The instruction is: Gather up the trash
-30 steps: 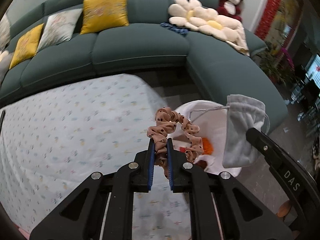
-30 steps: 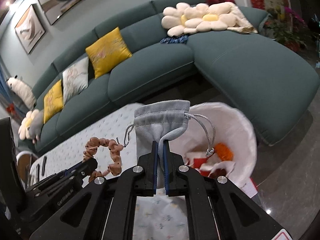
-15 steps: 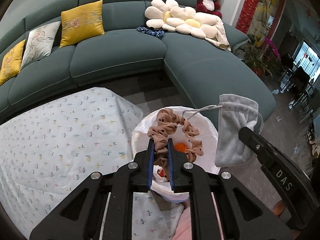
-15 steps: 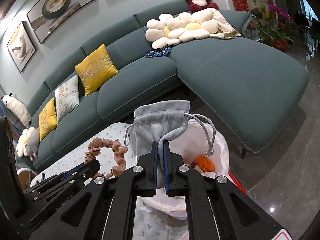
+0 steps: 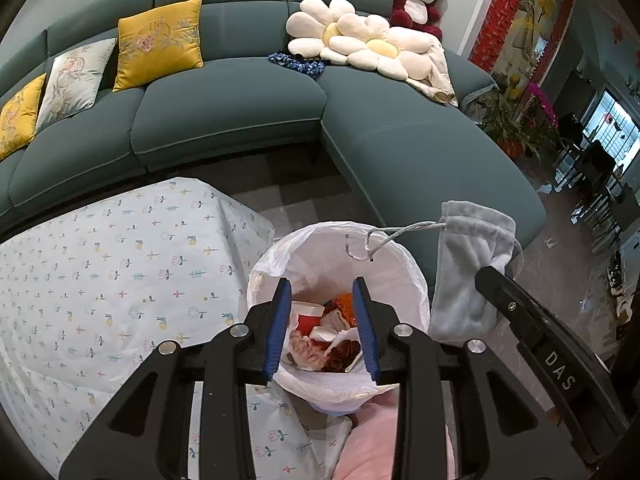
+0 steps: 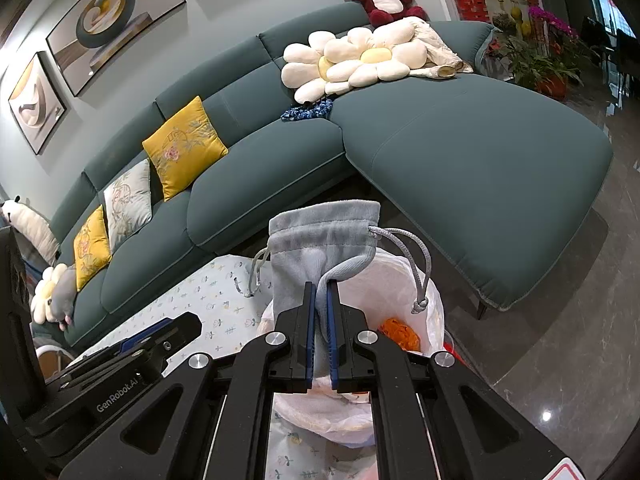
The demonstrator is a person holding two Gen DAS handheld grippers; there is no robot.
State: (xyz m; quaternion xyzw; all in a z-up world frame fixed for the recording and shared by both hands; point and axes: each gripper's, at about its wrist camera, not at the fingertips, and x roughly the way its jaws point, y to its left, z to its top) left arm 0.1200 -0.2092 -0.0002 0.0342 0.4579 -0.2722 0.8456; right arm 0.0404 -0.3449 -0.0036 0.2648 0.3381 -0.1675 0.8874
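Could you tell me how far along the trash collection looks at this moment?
Done: the pink scrunchie lies in the lined trash bin among wrappers; the left hand-held gripper is above it, jaws opening with nothing between them. In hand: the right hand-held gripper is shut on the grey drawstring pouch, held over the bin. Left: dropping that pouch in. The tablecloth shows no other trash in view.

White capital letters "DAS" stand on the black plastic body of the right gripper (image 5: 560,364), seen from the left wrist view. Small white lettering "GenRobot.AI" stands on the black plastic body of the left gripper (image 6: 116,392), seen from the right wrist view. No other text is legible.
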